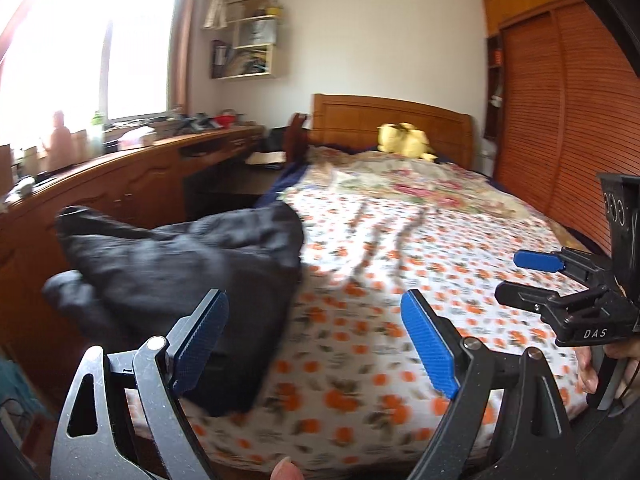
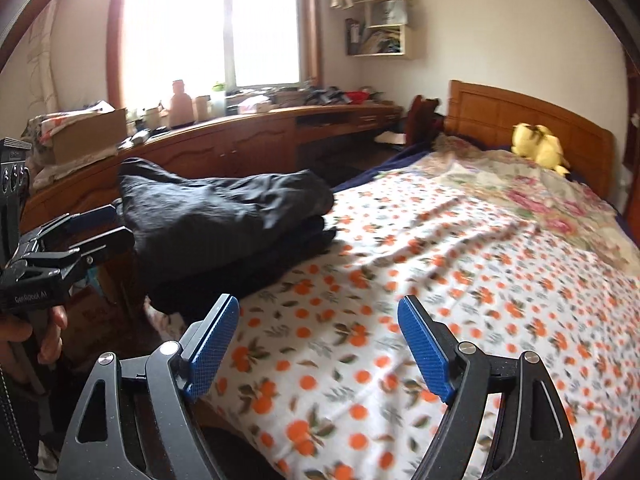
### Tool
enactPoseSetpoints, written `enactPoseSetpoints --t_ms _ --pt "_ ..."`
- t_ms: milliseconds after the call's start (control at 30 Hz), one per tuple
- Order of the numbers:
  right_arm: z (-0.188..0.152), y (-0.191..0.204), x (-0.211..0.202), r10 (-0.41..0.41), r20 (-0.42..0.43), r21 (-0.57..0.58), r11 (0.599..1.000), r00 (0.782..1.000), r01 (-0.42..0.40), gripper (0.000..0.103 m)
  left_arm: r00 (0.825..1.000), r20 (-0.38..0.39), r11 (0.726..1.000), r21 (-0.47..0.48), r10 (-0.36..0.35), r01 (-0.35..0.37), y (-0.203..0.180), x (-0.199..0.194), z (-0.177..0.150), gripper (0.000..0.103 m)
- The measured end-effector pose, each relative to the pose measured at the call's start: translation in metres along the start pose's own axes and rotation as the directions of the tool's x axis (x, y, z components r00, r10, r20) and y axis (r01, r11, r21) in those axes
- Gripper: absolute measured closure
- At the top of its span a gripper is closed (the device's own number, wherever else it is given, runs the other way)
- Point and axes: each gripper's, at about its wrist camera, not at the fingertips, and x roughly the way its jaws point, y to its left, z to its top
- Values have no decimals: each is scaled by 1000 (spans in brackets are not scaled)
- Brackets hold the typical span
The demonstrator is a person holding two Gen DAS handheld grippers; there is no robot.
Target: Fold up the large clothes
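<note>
A dark folded garment (image 1: 176, 272) lies in a stack at the left edge of the bed; it also shows in the right wrist view (image 2: 228, 224). My left gripper (image 1: 316, 340) is open and empty, hovering just right of the stack above the sheet. It also shows at the left of the right wrist view (image 2: 102, 226). My right gripper (image 2: 318, 344) is open and empty over the orange-flowered sheet, right of the stack. It also shows at the right of the left wrist view (image 1: 520, 276).
The bed (image 1: 420, 248) carries an orange-flowered sheet and a rose-patterned quilt (image 1: 424, 184) near the wooden headboard, with a yellow plush toy (image 1: 404, 140). A long wooden desk (image 1: 132, 176) with clutter runs under the window at left. A slatted wardrobe (image 1: 560, 120) stands at right.
</note>
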Motion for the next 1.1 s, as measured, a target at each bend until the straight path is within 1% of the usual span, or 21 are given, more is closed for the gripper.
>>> enactPoseSetpoints --t_ms 100,200,267,300,367,467,567,733,800,967,1100 --pt "-16 -19 -22 -46 12 26 999 999 45 20 999 -4 999 28 -41 41 -38 4 0 14" --pt "-32 -40 -46 -77 23 75 994 997 75 20 997 -27 996 57 -74 75 -77 14 -1 14" --pt "-43 -50 -62 -111 24 96 989 994 109 20 996 -34 994 66 -88 91 -99 17 -5 14" --pt "-49 -54 -71 -133 27 100 987 991 129 20 993 -35 991 71 -110 112 -114 19 -8 14" --pt "-61 -60 -90 -186 34 115 977 982 181 20 989 -44 986 83 -143 146 -136 20 -12 14" --pt "-73 -65 -122 -245 54 147 961 968 235 20 985 -54 981 91 -167 171 -164 18 -16 14" --pt "-84 -61 -157 -298 82 188 942 951 279 20 979 -54 974 101 -198 202 -192 9 -20 14" --pt "-107 -52 -201 -376 110 257 905 920 339 20 972 -51 965 115 -230 234 -219 -10 -22 14" --pt "-116 -50 -212 -397 111 277 893 911 355 20 972 -43 965 122 -230 234 -226 -17 -21 14" --pt "-129 -42 -222 -424 97 304 874 901 379 20 971 -30 963 123 -239 241 -235 -26 -21 14" --pt "-129 -37 -225 -443 98 329 859 891 391 20 971 -30 963 123 -238 240 -238 -28 -20 14"
